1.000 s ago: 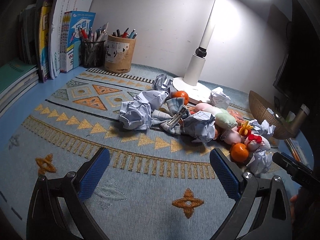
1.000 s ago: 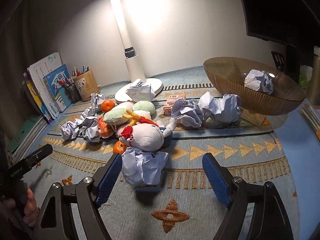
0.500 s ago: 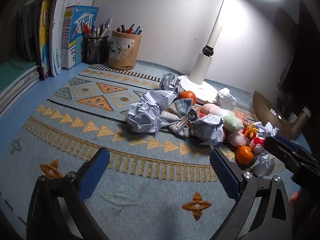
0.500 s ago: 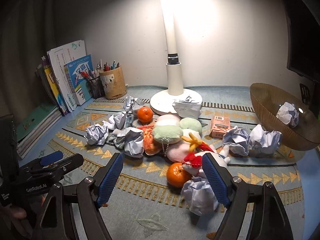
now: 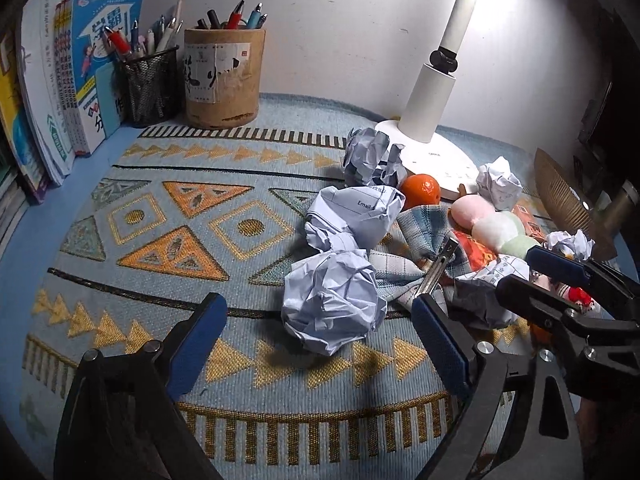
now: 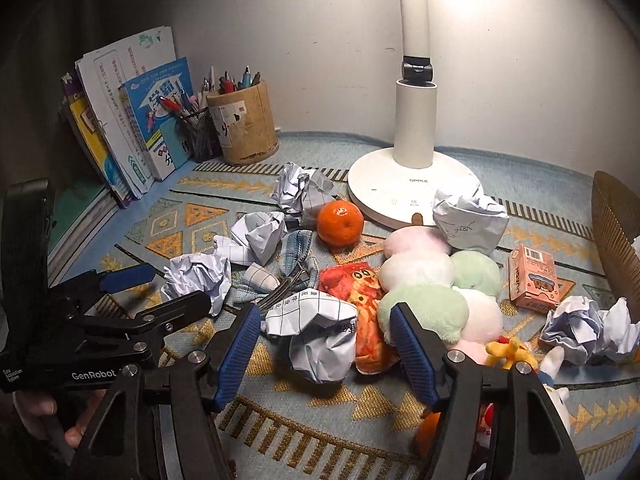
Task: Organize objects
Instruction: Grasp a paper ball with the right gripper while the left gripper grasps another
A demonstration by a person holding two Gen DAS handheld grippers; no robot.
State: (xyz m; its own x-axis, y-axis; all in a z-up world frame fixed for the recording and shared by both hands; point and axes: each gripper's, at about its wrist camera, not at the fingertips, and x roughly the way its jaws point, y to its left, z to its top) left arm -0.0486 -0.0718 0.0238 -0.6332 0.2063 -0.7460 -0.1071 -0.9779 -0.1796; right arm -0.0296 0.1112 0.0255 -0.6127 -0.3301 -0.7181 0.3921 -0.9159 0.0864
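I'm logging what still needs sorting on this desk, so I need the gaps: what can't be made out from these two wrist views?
- Woven bowl: cut off by the right edge in the right wrist view, so its contents are unseen.
- Plush toy with red and yellow parts: mostly behind the right gripper, whose jaws are closing around a crumpled paper ball.
- Second orange: only a sliver shows behind that gripper's finger.
- Books: cut off at the left edge in the left wrist view.

Wall [image 6: 520,60]: plain, pale, lamp-lit | bench [image 5: 24,232]: blue, patterned mat [image 5: 160,240] | lamp [image 6: 414,128] at 12 o'clock, shining
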